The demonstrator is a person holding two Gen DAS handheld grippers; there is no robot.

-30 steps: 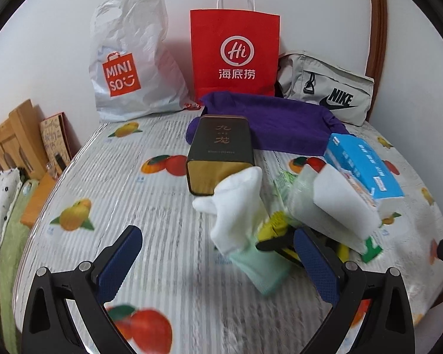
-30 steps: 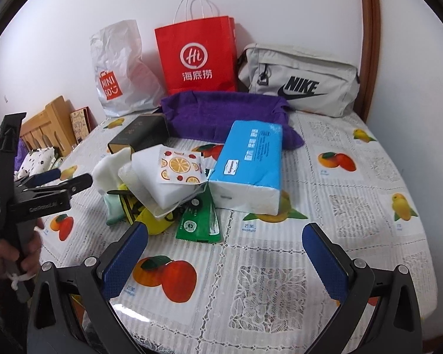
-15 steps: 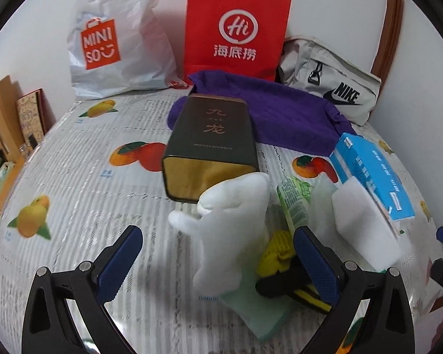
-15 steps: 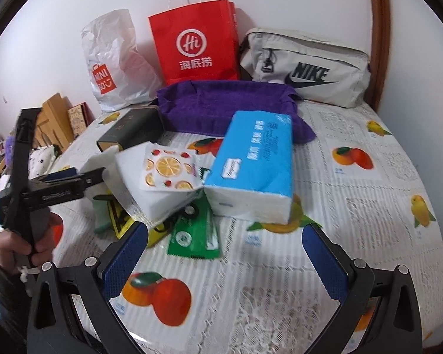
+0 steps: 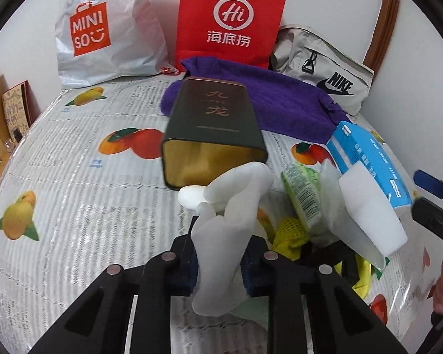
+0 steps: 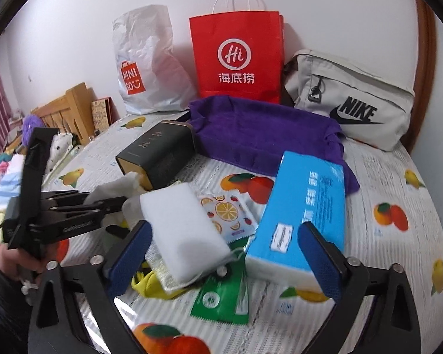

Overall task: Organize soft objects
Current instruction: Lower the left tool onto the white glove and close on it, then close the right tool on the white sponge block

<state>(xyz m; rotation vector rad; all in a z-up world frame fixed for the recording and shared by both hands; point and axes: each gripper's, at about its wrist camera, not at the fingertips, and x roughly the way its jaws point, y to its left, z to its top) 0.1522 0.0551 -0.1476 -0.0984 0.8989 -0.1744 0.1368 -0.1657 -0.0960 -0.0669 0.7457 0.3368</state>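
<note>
My left gripper (image 5: 220, 261) is shut on a white sock (image 5: 230, 224) that stands up between its blue pads; it also shows at the left of the right wrist view (image 6: 115, 203). My right gripper (image 6: 226, 246) is open, its fingers either side of a white sponge block (image 6: 186, 227) and the near end of a blue tissue pack (image 6: 304, 215). A fruit-print tissue packet (image 6: 230, 215), a green wipes packet (image 6: 221, 301) and a yellow mesh item (image 6: 150, 283) lie in the pile. A purple towel (image 6: 260, 135) lies behind.
A dark tea tin (image 5: 215, 129) lies on its side, open end toward me. A Miniso plastic bag (image 5: 103, 29), a red paper bag (image 5: 230, 20) and a grey Nike bag (image 5: 325, 70) stand against the wall. The table's left edge borders wooden furniture (image 6: 71, 106).
My left gripper moved in and shut on the white sock. My right gripper moved forward and down over the sponge block and tissue pack, still open.
</note>
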